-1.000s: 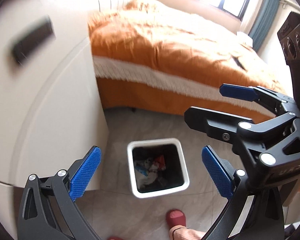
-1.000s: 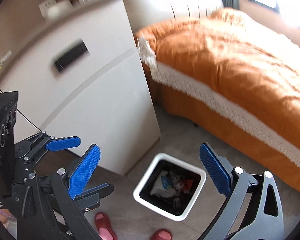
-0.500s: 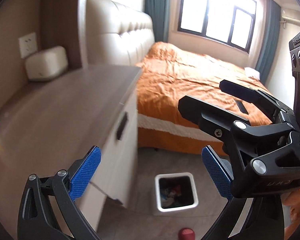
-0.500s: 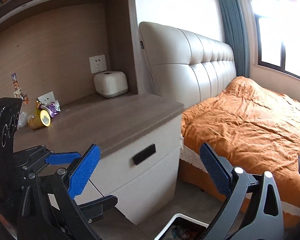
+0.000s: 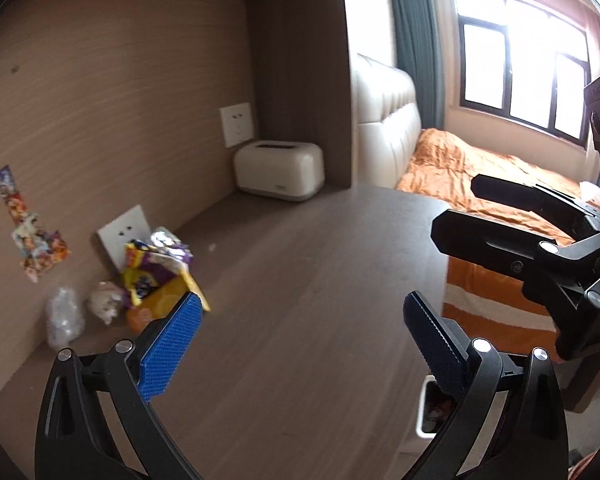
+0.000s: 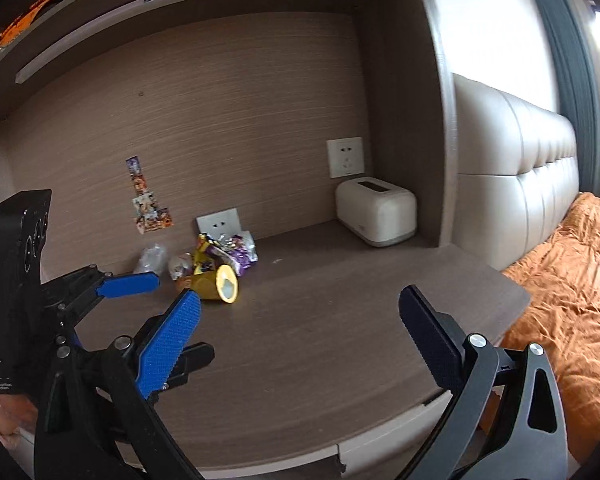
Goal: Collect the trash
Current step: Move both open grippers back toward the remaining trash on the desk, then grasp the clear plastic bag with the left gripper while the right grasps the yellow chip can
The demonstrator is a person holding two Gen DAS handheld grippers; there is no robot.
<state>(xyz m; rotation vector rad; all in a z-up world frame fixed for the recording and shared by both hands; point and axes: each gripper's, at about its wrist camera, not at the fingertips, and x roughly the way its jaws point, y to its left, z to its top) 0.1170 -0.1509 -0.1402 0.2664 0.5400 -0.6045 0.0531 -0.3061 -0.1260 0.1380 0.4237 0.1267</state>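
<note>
1. Where a second ago we looked down into the bin (image 5: 430, 412) on the floor, both cameras have swung up to the bench (image 6: 320, 344); we judge one drop finished and the next pick starting.
2. Our left gripper (image 5: 300, 344) and right gripper (image 6: 296, 340) both gape wide, holding nothing.
3. Remaining trash (image 6: 210, 268) sits bunched against the back wall, just below the lower socket (image 6: 219, 220).
4. Its yellow cup (image 6: 216, 286) lies tipped, long axis roughly level, mouth facing right and toward us.
</note>
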